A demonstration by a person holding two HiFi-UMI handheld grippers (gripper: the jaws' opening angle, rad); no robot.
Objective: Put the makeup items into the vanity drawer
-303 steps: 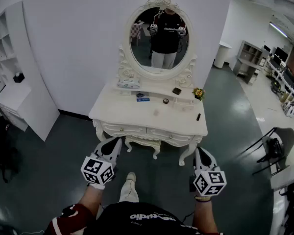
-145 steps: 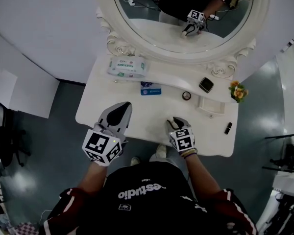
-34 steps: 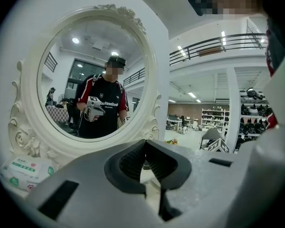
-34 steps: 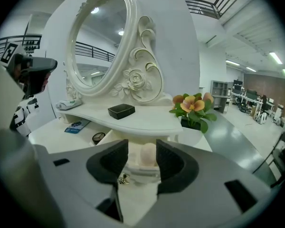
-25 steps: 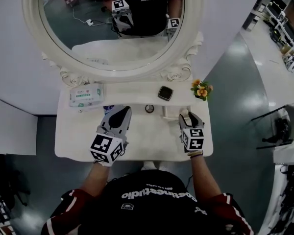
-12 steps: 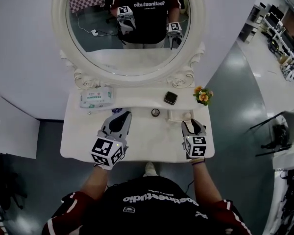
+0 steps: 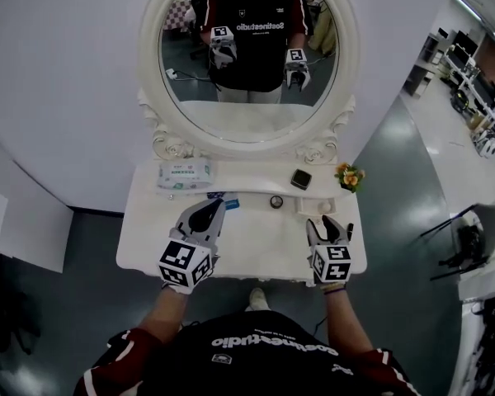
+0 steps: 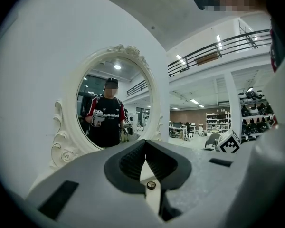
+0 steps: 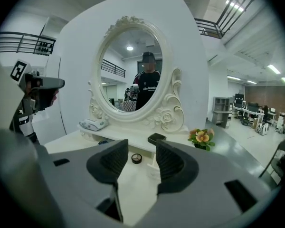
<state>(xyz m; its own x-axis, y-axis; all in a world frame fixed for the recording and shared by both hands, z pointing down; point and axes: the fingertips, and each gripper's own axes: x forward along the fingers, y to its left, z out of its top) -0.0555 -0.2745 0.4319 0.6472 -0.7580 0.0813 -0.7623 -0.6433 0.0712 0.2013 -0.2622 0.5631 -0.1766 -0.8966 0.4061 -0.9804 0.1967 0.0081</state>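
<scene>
On the white vanity top (image 7: 256, 250) lie a small round compact (image 7: 275, 201) (image 9: 137, 158), a blue item (image 7: 228, 201) (image 9: 103, 142) and a black tube (image 7: 349, 232). A black square compact (image 7: 300, 179) (image 9: 156, 138) sits on the raised shelf. My left gripper (image 7: 217, 207) (image 8: 145, 144) hovers just in front of the blue item, shut with nothing held. My right gripper (image 7: 325, 223) (image 9: 141, 148) hangs open and empty over the right front of the top, in front of a white tray (image 7: 318, 207). The drawer fronts are hidden under the top's front edge.
A wipes pack (image 7: 184, 174) (image 9: 93, 124) lies on the shelf at the left and a small flower pot (image 7: 347, 175) (image 9: 202, 137) at the right end. The oval mirror (image 7: 247, 56) rises behind, reflecting the person and both grippers. Dark floor surrounds the vanity.
Both grippers have drawn back toward the vanity's front edge and risen a little. The head view has pulled back, so the whole mirror now shows. Jaws are unchanged.
</scene>
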